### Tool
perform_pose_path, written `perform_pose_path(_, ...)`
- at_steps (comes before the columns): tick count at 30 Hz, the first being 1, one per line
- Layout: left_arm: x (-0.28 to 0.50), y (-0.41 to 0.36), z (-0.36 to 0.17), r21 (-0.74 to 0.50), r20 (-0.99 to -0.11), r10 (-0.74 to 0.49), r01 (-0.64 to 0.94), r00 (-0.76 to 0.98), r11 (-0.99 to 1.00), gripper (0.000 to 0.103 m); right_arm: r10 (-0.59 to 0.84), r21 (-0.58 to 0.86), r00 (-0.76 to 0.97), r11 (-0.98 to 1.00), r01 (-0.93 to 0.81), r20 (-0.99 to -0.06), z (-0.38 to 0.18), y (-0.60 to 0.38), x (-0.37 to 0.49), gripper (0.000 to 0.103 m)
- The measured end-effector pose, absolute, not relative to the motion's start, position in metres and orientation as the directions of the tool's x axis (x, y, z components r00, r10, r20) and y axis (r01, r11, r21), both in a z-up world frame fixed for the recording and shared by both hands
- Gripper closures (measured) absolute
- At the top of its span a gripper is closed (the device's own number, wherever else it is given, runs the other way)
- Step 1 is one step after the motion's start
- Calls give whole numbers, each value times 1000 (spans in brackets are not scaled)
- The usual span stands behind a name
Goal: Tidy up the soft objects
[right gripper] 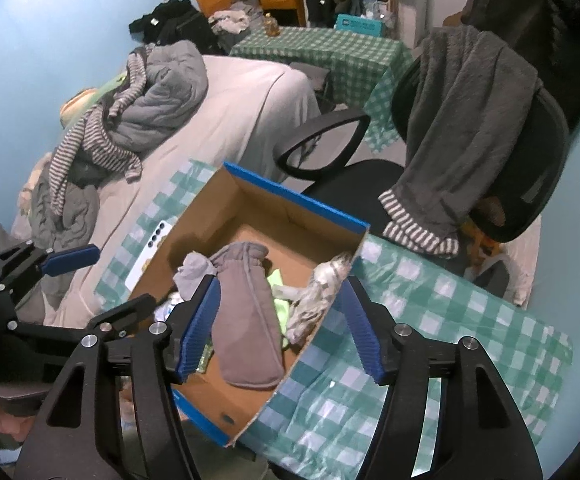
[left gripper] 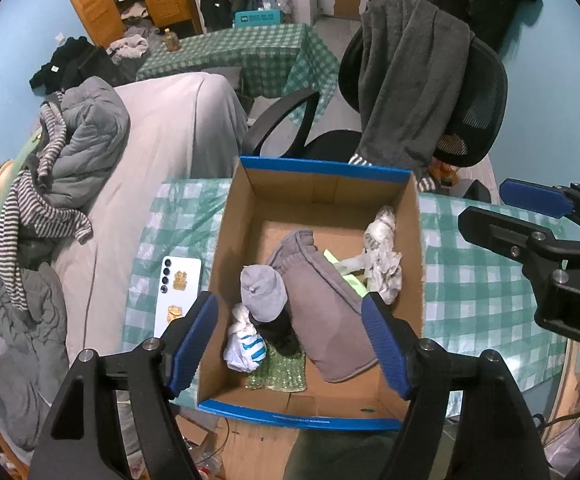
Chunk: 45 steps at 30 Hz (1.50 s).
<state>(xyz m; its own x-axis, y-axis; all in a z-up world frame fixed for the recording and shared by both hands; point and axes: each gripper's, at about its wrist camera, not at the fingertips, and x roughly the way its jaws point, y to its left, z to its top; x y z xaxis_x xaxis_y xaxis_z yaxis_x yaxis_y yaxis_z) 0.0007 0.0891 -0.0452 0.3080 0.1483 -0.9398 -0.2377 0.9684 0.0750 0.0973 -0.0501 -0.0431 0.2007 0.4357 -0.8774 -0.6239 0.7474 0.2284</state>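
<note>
We have the checked tablecloth [left gripper: 485, 280] on the tabletop carrying a cardboard box [left gripper: 317, 196] with blue-edged rims, which sits toward the tabletop's far left part and reaches from its far edge to its near edge; a white phone [left gripper: 180, 292] lies on the cloth just beside the box's left wall. The soft things already sit inside the box: largest, a brown-grey padded mitt [left gripper: 321, 312] lying diagonally across the middle of the floor; next, a crumpled white-and-grey cloth bundle [left gripper: 383, 260] against the right wall; then a grey sock [left gripper: 262, 292] over something black near the left wall, a white-and-blue knotted piece [left gripper: 246, 344] at the near left corner, a scrap of yellow-green fabric [left gripper: 353, 280] between mitt and bundle, and a green patterned piece [left gripper: 278, 376] flat on the floor near the front wall. Our left gripper [left gripper: 290, 340] hangs above the box with its jaws spread wide and nothing between them; our right gripper [right gripper: 278, 320] hangs over the box's right wall, likewise wide and empty. We judge the gathering step largely done and the tidying inside the box in hand. Next we would likely lower one gripper onto a loose piece, perhaps the mitt, and close on a fold without snagging its neighbours.
</note>
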Motion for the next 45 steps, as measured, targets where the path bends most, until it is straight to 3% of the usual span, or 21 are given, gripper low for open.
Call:
perform_pose_path(18, -11, 56, 1, 53, -915, 154, -268, 373, 962, 17, 431, 173, 339, 794, -582, -837, 10, -102, 83, 33)
perform_pose_path(45, -14, 38, 10, 77, -910, 172, -255, 378, 964, 17, 395, 179, 391, 857, -484, -831, 16, -146, 74, 31)
